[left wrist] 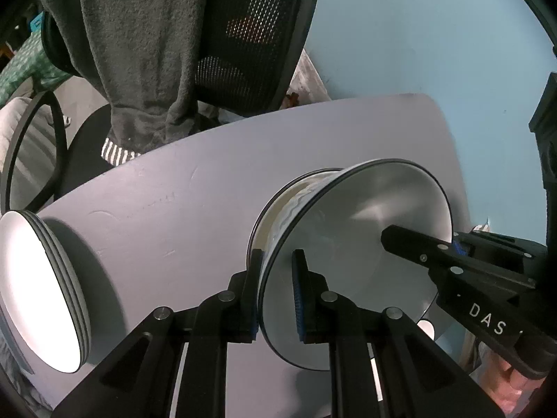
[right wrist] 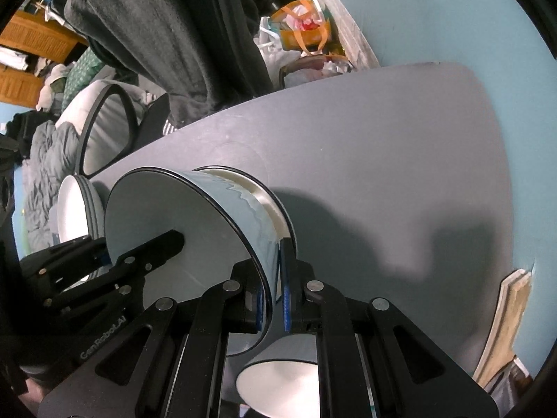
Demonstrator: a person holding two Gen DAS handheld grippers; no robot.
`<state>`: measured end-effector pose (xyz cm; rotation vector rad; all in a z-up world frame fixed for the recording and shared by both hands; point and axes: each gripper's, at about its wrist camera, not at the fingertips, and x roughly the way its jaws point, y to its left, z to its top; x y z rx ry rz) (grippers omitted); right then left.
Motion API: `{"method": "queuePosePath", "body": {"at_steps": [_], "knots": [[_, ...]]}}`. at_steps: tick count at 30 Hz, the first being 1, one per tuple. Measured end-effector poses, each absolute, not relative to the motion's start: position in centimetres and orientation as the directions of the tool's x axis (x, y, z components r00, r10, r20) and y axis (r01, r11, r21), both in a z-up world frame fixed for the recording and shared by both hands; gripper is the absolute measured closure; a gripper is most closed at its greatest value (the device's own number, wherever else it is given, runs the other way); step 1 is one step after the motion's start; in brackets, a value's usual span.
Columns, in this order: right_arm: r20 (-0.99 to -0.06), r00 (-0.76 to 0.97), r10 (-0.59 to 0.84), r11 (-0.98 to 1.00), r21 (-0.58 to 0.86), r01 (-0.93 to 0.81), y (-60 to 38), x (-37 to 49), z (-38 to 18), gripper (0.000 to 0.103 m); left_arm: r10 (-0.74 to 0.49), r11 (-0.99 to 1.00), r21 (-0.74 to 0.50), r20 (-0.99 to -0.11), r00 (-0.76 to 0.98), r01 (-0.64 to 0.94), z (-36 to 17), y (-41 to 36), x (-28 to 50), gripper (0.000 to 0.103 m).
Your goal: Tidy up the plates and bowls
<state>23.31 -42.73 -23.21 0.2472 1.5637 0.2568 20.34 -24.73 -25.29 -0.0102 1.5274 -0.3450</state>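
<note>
Item: large bowl [left wrist: 365, 216], pale blue outside with a wavy cream band near the foot, dark rim line, plain pale interior. Position: held above the grey tabletop [left wrist: 167, 216], gripped on opposite sides of its rim. It appears to sit over, or nest into, another bowl of like glaze, whose rim shows behind it; whether the two touch cannot be told.

Left gripper [left wrist: 276, 296]: jaws narrow, clamped on the bowl's wall, one blue pad outside, one inside.

Right gripper [right wrist: 273, 299]: jaws likewise drawn close on the opposite rim, wall pinched between the pads. Each gripper shows in the other's view, reaching in across the interior.

Item: stack of white plates [left wrist: 45, 285], dark-edged, several deep, standing on the tabletop's left part, well apart from the bowl. Judged already gathered.

Item: small white bowl [right wrist: 278, 379], below the right gripper, near the table's near edge, partly hidden by the gripper body. Judged not yet stacked.

Surroundings: mesh-backed office chair [left wrist: 250, 35] draped with a grey towel [left wrist: 139, 52] behind the table; light blue floor.

Progress, as judged: plates collected; bowls under way, the large one in transit. Remaining: set it down or nest it, release, deal with the small bowl.
</note>
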Motion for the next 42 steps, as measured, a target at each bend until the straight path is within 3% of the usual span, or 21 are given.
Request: {"method": "queuePosePath", "body": {"at_steps": [16, 24, 27, 29, 32, 38, 42], "knots": [[-0.950, -0.055, 0.306, 0.951, 0.308, -0.027, -42.4, 23.8, -23.5, 0.094, -0.168, 0.952, -0.170, -0.985, -0.030, 0.254, -25.1, -25.5, 20.9, 0.086], [-0.949, -0.061, 0.309, 0.951, 0.310, -0.004, -42.4, 23.8, -23.5, 0.092, -0.179, 0.949, -0.183, -0.983, -0.037, 0.257, -24.8, -25.3, 21.1, 0.078], [-0.947, -0.062, 0.316, 0.948, 0.317, 0.004, -42.4, 23.9, -23.4, 0.089, -0.169, 0.953, -0.166, -0.986, -0.012, 0.254, -24.3, -25.2, 21.2, 0.070], [-0.948, -0.049, 0.315, 0.949, 0.315, 0.002, -42.3, 23.9, -23.1, 0.087, -0.152, 0.954, -0.139, -0.988, 0.030, 0.265, -23.6, -25.3, 21.2, 0.058], [-0.952, -0.023, 0.304, 0.953, 0.304, -0.006, -42.4, 24.1, -22.2, 0.077, -0.161, 0.951, -0.144, -0.986, 0.041, 0.274, -23.2, -25.2, 21.4, 0.058], [-0.966, 0.011, 0.257, 0.966, 0.256, -0.042, -42.3, 24.5, -20.9, 0.076, -0.179, 0.952, -0.156, -0.982, 0.065, 0.262, -22.0, -24.9, 21.6, 0.056], [-0.976, 0.067, 0.205, 0.977, 0.201, -0.069, -42.3, 24.1, -19.3, 0.067, -0.199, 0.948, -0.163, -0.974, 0.108, 0.275, -20.6, -24.7, 20.9, 0.049]]}}
